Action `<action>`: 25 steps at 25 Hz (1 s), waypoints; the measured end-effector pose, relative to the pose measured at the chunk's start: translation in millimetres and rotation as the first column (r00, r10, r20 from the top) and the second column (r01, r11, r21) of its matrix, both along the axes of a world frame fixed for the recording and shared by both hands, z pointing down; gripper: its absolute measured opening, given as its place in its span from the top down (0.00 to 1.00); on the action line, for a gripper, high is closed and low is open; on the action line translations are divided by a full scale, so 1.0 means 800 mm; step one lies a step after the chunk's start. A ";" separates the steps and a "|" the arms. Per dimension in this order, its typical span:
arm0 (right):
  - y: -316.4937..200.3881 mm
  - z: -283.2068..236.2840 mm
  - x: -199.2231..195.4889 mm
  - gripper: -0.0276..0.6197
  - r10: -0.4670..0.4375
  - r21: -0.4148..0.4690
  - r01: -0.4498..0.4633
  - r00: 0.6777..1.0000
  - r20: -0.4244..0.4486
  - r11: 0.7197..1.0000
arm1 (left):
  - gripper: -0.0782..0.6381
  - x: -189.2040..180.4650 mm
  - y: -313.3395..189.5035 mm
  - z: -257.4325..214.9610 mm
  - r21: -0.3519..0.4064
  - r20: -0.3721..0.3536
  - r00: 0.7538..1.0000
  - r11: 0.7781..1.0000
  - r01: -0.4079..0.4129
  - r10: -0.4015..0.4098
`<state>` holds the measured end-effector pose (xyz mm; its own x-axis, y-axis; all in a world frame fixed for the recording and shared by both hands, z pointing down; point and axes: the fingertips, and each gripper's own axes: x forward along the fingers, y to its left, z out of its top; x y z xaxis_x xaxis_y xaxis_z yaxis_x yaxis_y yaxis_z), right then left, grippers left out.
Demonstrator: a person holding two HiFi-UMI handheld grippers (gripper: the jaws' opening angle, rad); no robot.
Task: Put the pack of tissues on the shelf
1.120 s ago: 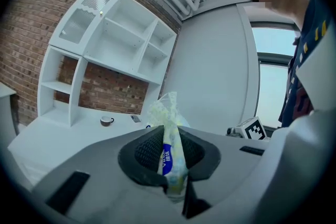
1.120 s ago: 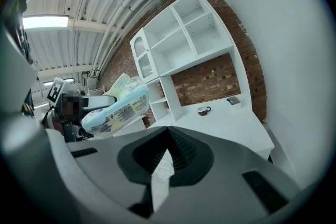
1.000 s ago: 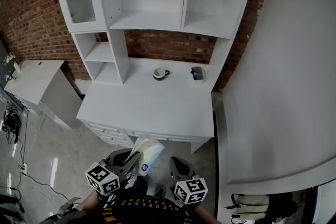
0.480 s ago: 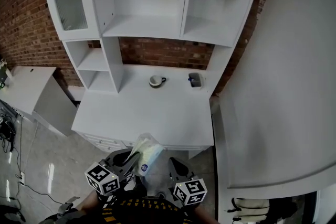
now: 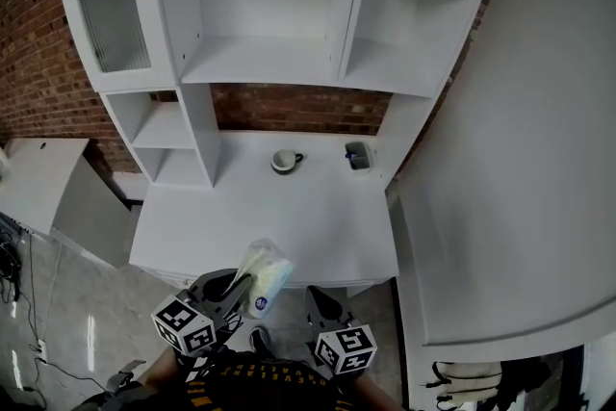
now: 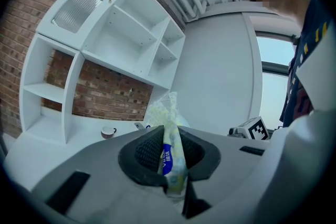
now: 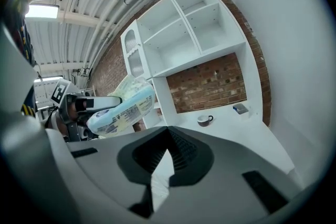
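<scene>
White-and-yellow pack of tissues (image 5: 264,270) is pinched in the left claw (image 6: 168,138); right claw (image 7: 167,137) looks closed, empty.

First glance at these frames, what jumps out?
The tissue pack, pinched in the left gripper at the bottom of the head view. Ahead stands a big white shelf unit against a brick wall. On its desktop, a cup sits near the back, with a small dark box to its right.
</scene>
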<state>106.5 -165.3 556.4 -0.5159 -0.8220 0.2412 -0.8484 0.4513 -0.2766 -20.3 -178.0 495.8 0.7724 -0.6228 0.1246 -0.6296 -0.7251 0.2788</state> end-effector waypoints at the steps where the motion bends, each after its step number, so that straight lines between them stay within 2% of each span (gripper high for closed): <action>1: -0.004 -0.001 -0.003 0.95 0.009 0.001 -0.009 1.000 -0.006 1.000 | 0.83 -0.005 -0.006 -0.001 0.001 -0.006 1.000 1.000 -0.007 0.007; 7: -0.030 -0.012 -0.021 0.95 0.067 0.006 -0.067 0.997 -0.035 0.998 | 0.83 -0.035 -0.034 -0.017 0.041 -0.052 0.997 0.998 -0.048 0.050; 12: -0.047 -0.021 -0.032 0.95 0.100 0.019 -0.099 0.994 -0.039 0.995 | 0.83 -0.059 -0.051 -0.017 0.050 -0.070 0.996 0.998 -0.049 0.053; 18: -0.064 -0.018 -0.044 0.95 0.096 0.008 -0.096 0.994 -0.050 0.995 | 0.83 -0.078 -0.074 -0.010 0.036 -0.074 0.996 0.999 -0.038 0.041; 25: -0.102 -0.010 -0.051 0.95 0.060 0.013 -0.059 0.997 -0.047 0.998 | 0.83 -0.078 -0.112 -0.026 0.096 -0.038 0.999 0.995 -0.022 0.026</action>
